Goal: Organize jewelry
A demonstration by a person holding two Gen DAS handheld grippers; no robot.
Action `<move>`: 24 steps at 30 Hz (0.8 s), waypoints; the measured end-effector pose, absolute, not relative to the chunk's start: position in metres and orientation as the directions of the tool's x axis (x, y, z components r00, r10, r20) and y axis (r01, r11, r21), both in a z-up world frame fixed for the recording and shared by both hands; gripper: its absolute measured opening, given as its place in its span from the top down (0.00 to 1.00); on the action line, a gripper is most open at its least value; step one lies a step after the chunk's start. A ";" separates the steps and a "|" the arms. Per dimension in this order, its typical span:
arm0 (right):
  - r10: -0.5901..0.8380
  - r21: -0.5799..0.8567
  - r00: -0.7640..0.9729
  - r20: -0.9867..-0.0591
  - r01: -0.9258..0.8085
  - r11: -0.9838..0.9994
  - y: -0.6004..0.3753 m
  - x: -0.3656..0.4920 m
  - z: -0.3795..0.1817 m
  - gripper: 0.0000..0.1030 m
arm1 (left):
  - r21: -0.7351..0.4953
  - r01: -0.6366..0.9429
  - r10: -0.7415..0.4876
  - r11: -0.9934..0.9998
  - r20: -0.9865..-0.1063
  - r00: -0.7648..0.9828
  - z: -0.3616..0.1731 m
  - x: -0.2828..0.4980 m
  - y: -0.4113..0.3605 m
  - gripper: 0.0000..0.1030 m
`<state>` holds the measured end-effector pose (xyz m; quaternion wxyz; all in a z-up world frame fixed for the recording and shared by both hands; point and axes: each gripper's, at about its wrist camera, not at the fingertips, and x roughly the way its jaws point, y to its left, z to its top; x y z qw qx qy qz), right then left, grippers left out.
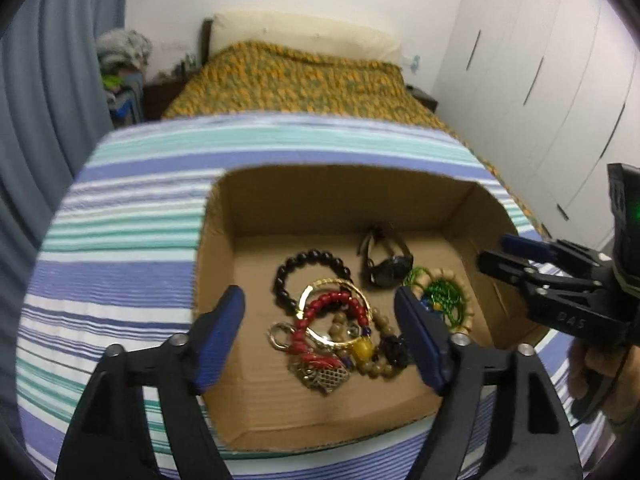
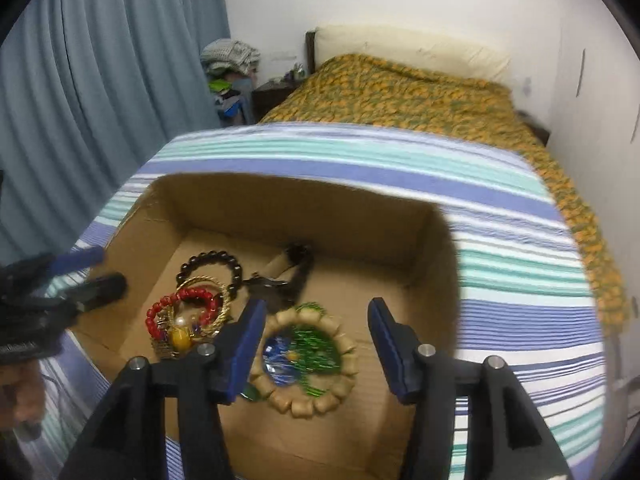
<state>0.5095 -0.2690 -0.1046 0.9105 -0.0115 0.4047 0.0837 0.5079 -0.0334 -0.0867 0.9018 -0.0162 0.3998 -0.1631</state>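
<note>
An open cardboard box (image 1: 218, 256) (image 2: 424, 256) sits on a striped cloth and holds a pile of jewelry. In it lie a black bead bracelet (image 1: 308, 260) (image 2: 210, 260), a red bead bracelet (image 1: 332, 304) (image 2: 180, 300), a gold bangle (image 1: 320, 286), a dark watch (image 1: 386, 270) (image 2: 276, 284), and a tan wooden bead bracelet with green strands (image 2: 312, 360) (image 1: 444, 300). My left gripper (image 1: 320, 320) is open above the red and gold pile. My right gripper (image 2: 318, 324) is open above the wooden bracelet; it also shows at the right of the left wrist view (image 1: 516, 256).
The striped blue, green and white cloth (image 1: 120, 240) (image 2: 520, 260) covers the surface around the box. Behind it is a bed with an orange patterned cover (image 1: 288, 80) (image 2: 420, 88). Blue curtains (image 2: 100, 80) hang left; white wardrobe doors (image 1: 540, 80) stand right.
</note>
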 end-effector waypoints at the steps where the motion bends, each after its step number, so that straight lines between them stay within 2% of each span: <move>1: 0.133 0.031 0.671 -0.729 -0.162 0.986 -0.270 0.503 -0.099 0.34 | -0.148 0.279 -0.299 0.949 -0.707 0.641 -0.083 0.505 -0.033 0.16; 3: 0.110 -0.005 0.696 -0.709 -0.161 0.987 -0.270 0.489 -0.087 0.24 | -0.114 0.266 -0.270 0.957 -0.684 0.678 -0.071 0.495 -0.034 0.07; 4: 0.097 -0.026 0.712 -0.696 -0.160 0.987 -0.270 0.481 -0.080 0.22 | -0.094 0.258 -0.252 0.962 -0.671 0.697 -0.066 0.490 -0.036 0.03; 9: 0.084 -0.059 0.783 -0.616 -0.152 0.987 -0.262 0.442 -0.044 0.22 | 0.043 0.186 -0.123 0.982 -0.602 0.789 -0.033 0.452 -0.048 0.01; 11: 0.073 -0.039 0.845 -0.530 -0.110 0.993 -0.264 0.416 -0.021 0.18 | 0.055 0.139 -0.084 0.989 -0.562 0.823 -0.018 0.436 -0.049 0.00; 14: 0.003 -0.018 0.886 -0.463 -0.012 1.000 -0.262 0.391 -0.005 0.14 | 0.065 -0.009 0.040 0.998 -0.492 0.870 -0.001 0.403 -0.045 0.00; 15: 0.009 -0.001 0.883 -0.470 -0.011 1.000 -0.261 0.390 -0.003 0.14 | 0.052 -0.025 0.047 0.998 -0.486 0.873 0.003 0.395 -0.043 0.00; 19: 0.095 0.053 0.826 -0.556 -0.079 0.995 -0.260 0.391 -0.003 0.14 | 0.024 0.014 0.003 1.000 -0.607 0.795 0.003 0.388 -0.036 0.00; 22: 0.048 0.013 0.827 -0.560 -0.050 0.999 -0.252 0.379 -0.002 0.14 | 0.066 0.034 0.014 0.997 -0.620 0.785 0.005 0.379 -0.036 0.00; 24: 0.040 -0.017 0.814 -0.579 -0.061 0.998 -0.245 0.375 -0.002 0.14 | 0.053 0.037 0.005 0.998 -0.629 0.777 0.005 0.375 -0.032 0.00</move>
